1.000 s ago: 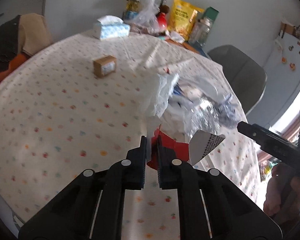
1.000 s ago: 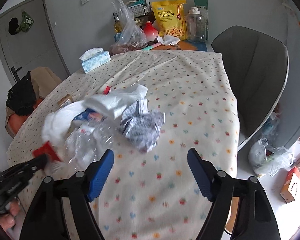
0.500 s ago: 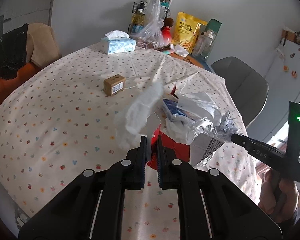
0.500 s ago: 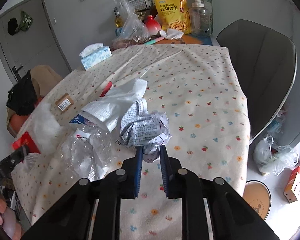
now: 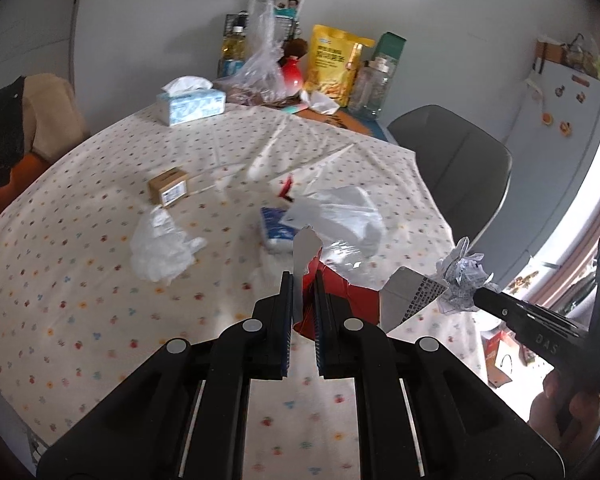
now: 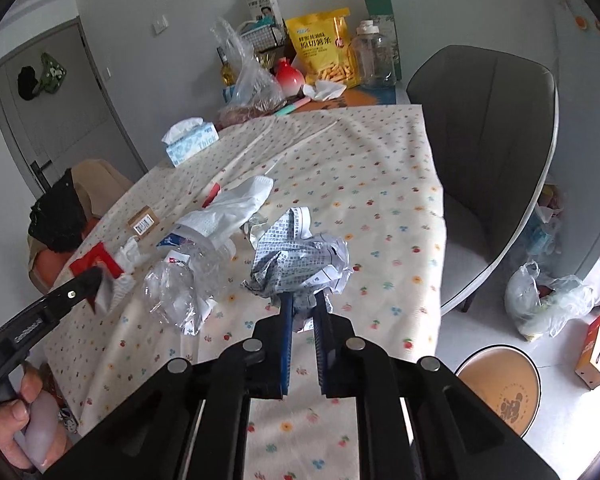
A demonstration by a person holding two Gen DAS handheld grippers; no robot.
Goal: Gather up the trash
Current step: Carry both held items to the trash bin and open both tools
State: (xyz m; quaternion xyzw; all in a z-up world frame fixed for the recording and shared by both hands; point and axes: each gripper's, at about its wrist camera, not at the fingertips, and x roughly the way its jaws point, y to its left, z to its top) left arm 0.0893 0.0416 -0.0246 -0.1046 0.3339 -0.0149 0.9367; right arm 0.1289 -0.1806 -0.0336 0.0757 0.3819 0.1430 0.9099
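1. Crumpled printed paper [image 6: 300,258], lifted above the table [image 6: 380,184]; right gripper [image 6: 303,312] closing on it, lower folds hidden between the jaws.
2. Red torn carton [image 5: 340,292] clamped in the narrowed left gripper [image 5: 302,300]; its base is hidden.
3. Clear plastic bottle [image 6: 188,280], crushed, outline indistinct.

A torn red-and-white paper carton [image 5: 342,292] is clamped in the left tongs [image 5: 303,280] above the dotted-cloth counter [image 5: 80,248]. At right, a crumpled printed paper ball [image 5: 462,280] is pinched by the closing right tongs [image 5: 480,292].
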